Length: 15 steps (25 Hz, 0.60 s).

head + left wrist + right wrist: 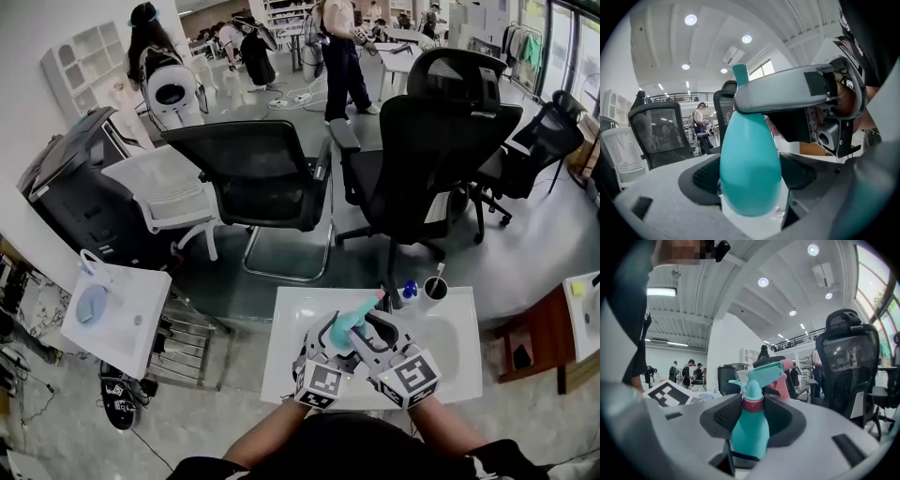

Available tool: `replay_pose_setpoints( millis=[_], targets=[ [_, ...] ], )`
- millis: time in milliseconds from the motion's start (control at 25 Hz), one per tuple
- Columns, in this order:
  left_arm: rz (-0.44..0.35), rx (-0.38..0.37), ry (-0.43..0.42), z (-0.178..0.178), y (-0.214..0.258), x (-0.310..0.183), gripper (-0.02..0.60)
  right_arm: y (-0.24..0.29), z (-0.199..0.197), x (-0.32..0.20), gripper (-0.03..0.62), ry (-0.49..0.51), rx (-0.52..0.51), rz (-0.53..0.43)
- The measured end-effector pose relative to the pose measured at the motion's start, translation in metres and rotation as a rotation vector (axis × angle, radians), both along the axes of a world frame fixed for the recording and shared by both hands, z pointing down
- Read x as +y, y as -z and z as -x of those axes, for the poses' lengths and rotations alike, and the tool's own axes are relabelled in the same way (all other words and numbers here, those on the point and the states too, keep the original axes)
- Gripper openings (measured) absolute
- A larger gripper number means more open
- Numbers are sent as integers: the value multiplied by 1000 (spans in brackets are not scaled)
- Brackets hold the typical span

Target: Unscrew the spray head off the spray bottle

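I see the teal spray bottle (354, 322) over the white table (450, 370), between my two grippers. The left gripper (330, 337) has its jaws closed on the round body of the bottle, and the body fills the space between them. The right gripper (375, 330) has its jaws apart. The red collar (752, 405) under the spray head (764, 373) stands between them, with the pads just beside it and not pressing. The head is on the bottle.

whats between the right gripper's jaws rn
The neck of the spray bottle, with its red collar, just under the spray head. The right gripper view shows it, jaws apart on either side.
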<state>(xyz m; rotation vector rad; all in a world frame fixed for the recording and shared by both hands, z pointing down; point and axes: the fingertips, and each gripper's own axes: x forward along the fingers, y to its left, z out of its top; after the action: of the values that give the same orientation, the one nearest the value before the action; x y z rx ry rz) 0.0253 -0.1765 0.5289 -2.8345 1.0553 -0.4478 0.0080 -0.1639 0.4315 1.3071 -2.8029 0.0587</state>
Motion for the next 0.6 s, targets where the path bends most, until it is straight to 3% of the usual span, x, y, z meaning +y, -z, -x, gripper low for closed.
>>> replay_pose_setpoints(
  millis=[600],
  targets=[
    [-16, 18, -70, 1, 16, 11, 397, 18, -1, 10, 135, 95, -46, -59]
  ],
)
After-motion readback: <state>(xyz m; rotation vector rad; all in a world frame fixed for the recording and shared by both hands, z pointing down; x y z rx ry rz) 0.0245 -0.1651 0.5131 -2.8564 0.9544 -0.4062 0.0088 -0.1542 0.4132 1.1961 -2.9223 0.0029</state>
